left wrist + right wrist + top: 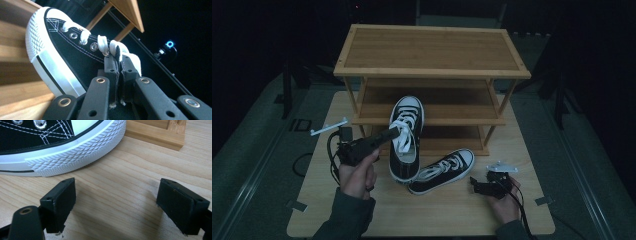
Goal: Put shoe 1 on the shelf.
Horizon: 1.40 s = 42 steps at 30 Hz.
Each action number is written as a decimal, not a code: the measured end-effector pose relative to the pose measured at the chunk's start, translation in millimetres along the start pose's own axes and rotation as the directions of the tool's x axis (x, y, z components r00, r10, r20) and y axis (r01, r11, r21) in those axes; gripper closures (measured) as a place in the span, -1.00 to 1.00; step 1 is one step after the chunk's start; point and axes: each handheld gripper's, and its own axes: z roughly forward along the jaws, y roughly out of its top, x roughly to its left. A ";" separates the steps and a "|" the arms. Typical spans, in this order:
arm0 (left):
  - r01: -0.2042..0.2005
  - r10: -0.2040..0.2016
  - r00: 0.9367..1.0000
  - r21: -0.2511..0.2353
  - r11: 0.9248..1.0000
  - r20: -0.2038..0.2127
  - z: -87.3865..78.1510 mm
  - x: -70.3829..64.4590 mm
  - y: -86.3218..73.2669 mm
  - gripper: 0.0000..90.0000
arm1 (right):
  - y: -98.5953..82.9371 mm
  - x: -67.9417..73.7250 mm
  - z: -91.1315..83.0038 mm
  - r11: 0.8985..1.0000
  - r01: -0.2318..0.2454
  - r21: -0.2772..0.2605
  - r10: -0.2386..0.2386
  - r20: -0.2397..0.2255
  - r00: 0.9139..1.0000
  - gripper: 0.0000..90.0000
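Observation:
A black canvas sneaker (pixel 406 135) with a white sole and white laces hangs tilted, its toe near the middle shelf of a wooden shoe rack (pixel 432 72). My left gripper (pixel 393 133) comes at it from the left and is shut on it by the laces. In the left gripper view the jaws pinch the shoe's upper edge (pixel 119 53) next to the eyelets. The matching sneaker (pixel 442 171) lies on the table in front of the rack, toe to the right. My right gripper (pixel 475 184) rests low, right of that shoe, open with nothing between its fingers. Its toe cap (pixel 75 150) is just ahead of the right gripper (pixel 117 200).
The rack has three bamboo shelves and stands at the back of a light wooden table (pixel 452 210). Its bottom rail (pixel 155 135) lies close ahead of the right gripper. Dark floor and stands surround the table. A small blue light (pixel 169 44) glows in the dark background.

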 end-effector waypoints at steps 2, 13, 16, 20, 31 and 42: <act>-0.006 0.006 1.000 -0.007 1.000 -0.012 7.2 4.9 2.6 0.93 | 0.0 0.0 0.0 1.000 0.000 0.000 0.000 0.000 1.000 -0.66; -0.032 0.030 0.999 -0.053 0.998 -0.034 44.6 28.9 18.5 0.93 | 0.1 -0.1 0.1 1.000 0.000 0.000 0.000 -0.001 1.000 -0.66; -0.023 0.021 0.999 -0.063 0.998 -0.039 55.4 36.6 21.1 0.93 | 0.1 -0.1 0.0 1.000 0.000 0.000 0.000 -0.001 1.000 -0.66; -0.010 0.008 0.999 -0.074 0.997 -0.034 67.4 45.8 25.4 0.93 | 0.1 0.0 0.2 1.000 -0.001 -0.001 0.001 -0.001 1.000 -0.66; -0.013 0.012 1.000 -0.060 0.998 -0.024 95.2 65.7 45.6 0.93 | 0.2 -0.3 0.3 1.000 0.001 -0.002 -0.001 -0.001 1.000 -0.66; 0.022 -0.023 0.998 -0.027 0.999 -0.059 112.3 80.1 62.0 0.93 | 0.2 -0.2 0.3 1.000 0.001 -0.002 -0.001 -0.001 1.000 -0.66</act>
